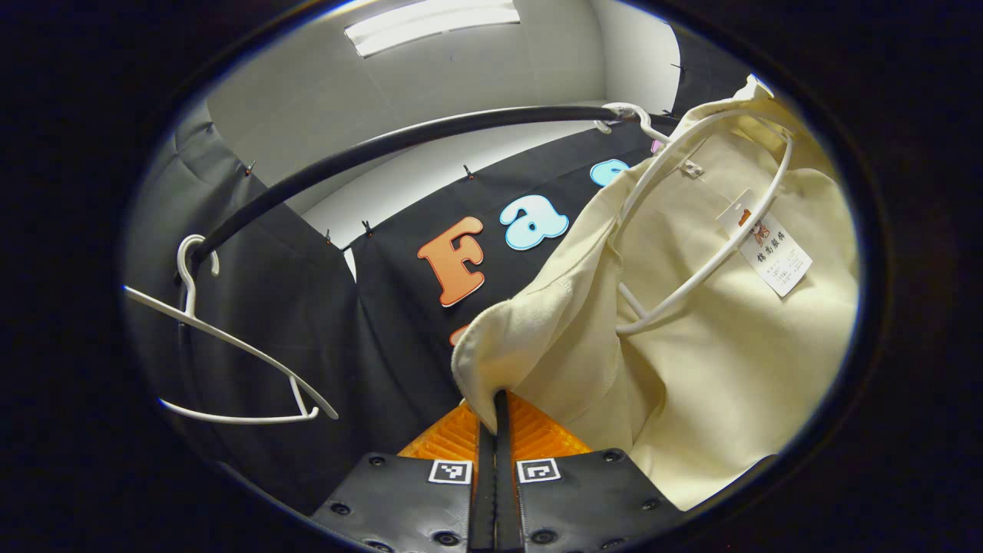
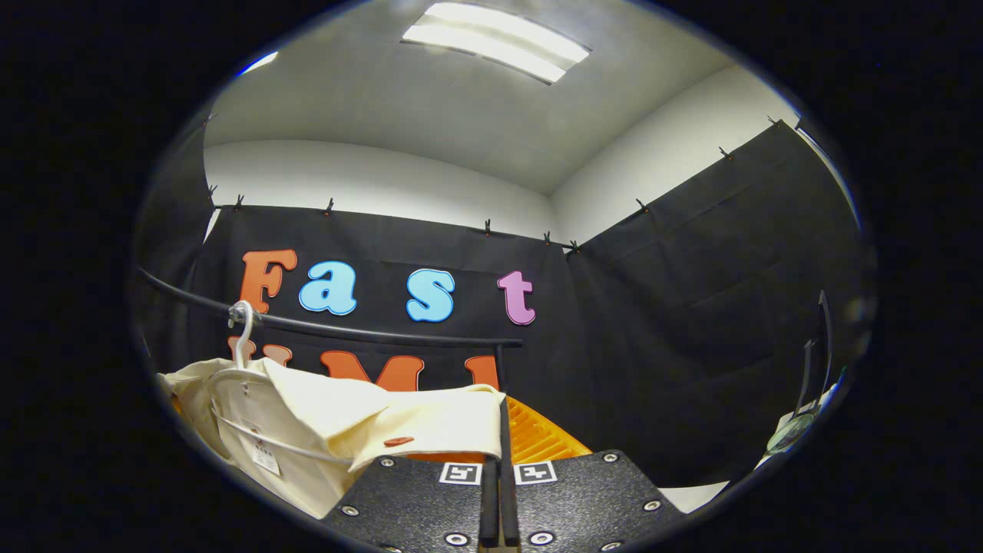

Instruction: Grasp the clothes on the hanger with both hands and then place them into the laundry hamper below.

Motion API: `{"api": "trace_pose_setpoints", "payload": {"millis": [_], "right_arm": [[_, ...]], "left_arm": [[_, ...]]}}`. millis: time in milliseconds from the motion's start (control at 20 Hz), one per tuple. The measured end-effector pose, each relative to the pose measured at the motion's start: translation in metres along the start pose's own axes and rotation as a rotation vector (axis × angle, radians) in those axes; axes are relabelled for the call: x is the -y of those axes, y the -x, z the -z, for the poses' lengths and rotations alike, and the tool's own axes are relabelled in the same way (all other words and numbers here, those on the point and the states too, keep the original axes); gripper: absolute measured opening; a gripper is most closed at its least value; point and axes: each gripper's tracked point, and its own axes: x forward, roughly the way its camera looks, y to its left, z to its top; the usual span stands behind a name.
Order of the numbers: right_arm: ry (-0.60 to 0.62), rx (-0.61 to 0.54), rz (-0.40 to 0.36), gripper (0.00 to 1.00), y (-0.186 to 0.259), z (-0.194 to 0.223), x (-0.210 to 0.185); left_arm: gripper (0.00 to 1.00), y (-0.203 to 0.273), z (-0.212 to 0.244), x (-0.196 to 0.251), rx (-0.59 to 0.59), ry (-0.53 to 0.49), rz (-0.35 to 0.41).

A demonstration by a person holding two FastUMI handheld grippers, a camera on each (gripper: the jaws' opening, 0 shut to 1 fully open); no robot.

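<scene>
Up close in the left gripper view, the left gripper has its fingers pressed together on a bunched fold of the cream shirt, and the cloth swells out just above the fingertips. That shirt hangs on a white hanger whose hook sits over the black rail; part of the hanger's wire runs behind the fabric and is hidden. A paper tag dangles inside the collar, its print too small to make out. Farther left along the same rail, an empty white hanger hangs tilted, its lower bar partly lost at the edge of the view.

Seen from the right gripper view, the right gripper is likewise closed, pinching the edge of the cream shirt where the cloth stretches sideways toward it from the white hanger. A small reddish button shows on the fabric near the fingers. The shirt's lower part is cut off by the gripper body and the view's edge. At the far right, some dark upright object and a pale rounded thing sit too blurred to identify.
</scene>
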Motion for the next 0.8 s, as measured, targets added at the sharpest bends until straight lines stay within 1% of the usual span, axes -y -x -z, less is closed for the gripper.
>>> {"api": "trace_pose_setpoints", "payload": {"millis": [150, 300, 450, 700, 800], "right_arm": [[0.018, -0.077, -0.016, 0.01, -0.045, 0.017, -0.002], [0.084, -0.149, -0.041, 0.01, -0.07, 0.057, -0.01], [0.103, -0.205, -0.055, 0.01, -0.059, 0.101, -0.017], [0.06, -0.285, -0.086, 0.01, -0.022, 0.167, -0.022], [0.035, -0.302, -0.102, 0.01, -0.004, 0.181, -0.024]], "left_arm": [[0.07, -0.01, -0.002, 0.005, -0.004, -0.005, 0.014], [0.07, -0.005, -0.004, 0.006, -0.005, -0.015, 0.013], [0.07, -0.011, -0.001, 0.003, -0.009, -0.021, 0.003], [0.07, -0.034, 0.0, -0.003, -0.014, -0.067, 0.0], [0.07, -0.052, 0.002, -0.008, -0.021, -0.08, -0.016]]}}
